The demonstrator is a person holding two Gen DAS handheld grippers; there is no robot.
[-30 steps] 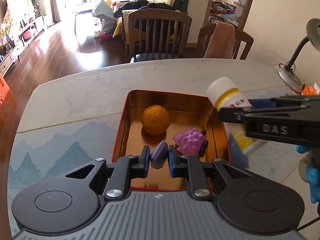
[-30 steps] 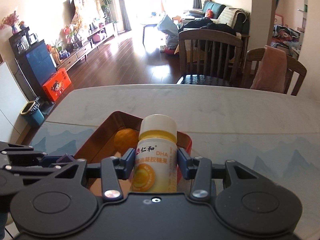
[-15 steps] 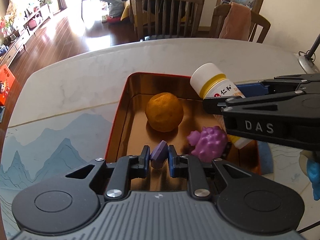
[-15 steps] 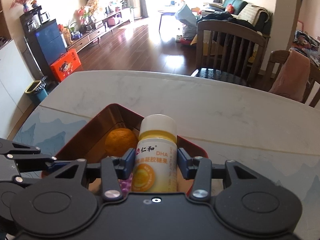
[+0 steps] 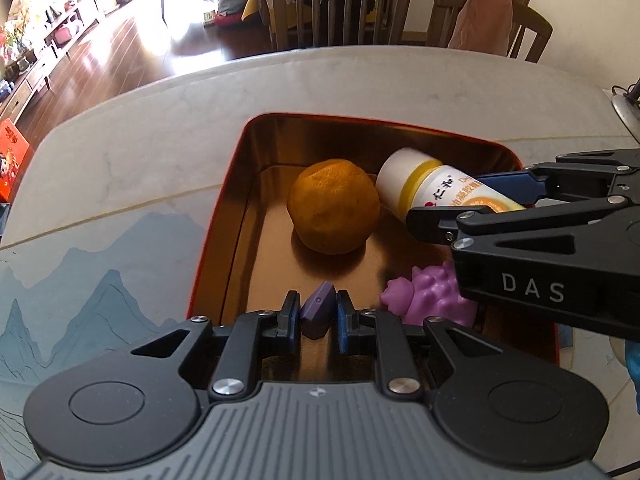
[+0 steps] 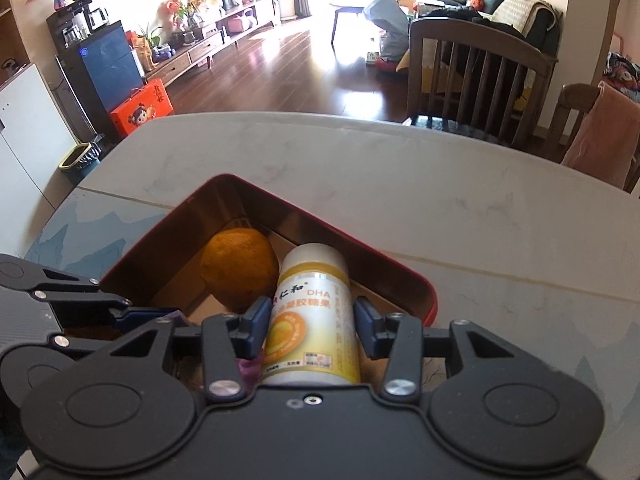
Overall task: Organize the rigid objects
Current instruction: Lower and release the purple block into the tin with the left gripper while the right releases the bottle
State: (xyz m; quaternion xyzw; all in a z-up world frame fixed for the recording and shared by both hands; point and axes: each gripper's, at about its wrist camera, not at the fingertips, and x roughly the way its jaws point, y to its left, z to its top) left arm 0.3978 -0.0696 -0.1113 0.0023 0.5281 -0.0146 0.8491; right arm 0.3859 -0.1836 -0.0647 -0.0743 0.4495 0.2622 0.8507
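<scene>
The rigid, smooth bottle [image 6: 310, 316] is gripped mid-body by the right claw [image 6: 308, 330] above the tin [image 5: 256, 184]. A small purple piece [image 5: 318, 312], judged light, is pinched in the left claw [image 5: 318, 316] over the tin's near end.

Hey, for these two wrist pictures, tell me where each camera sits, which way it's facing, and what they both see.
Left wrist: sits behind the left gripper, looking steeply down into the red tin; its fingers pinch a small purple piece; the right gripper enters from the right.
Right wrist: sits behind the right gripper, looking down across the tin toward the living room; its fingers clamp a supplement bottle; the left gripper shows at the left edge.
Shared: tin, orange, bottle, marble table, wooden chairs.
</scene>
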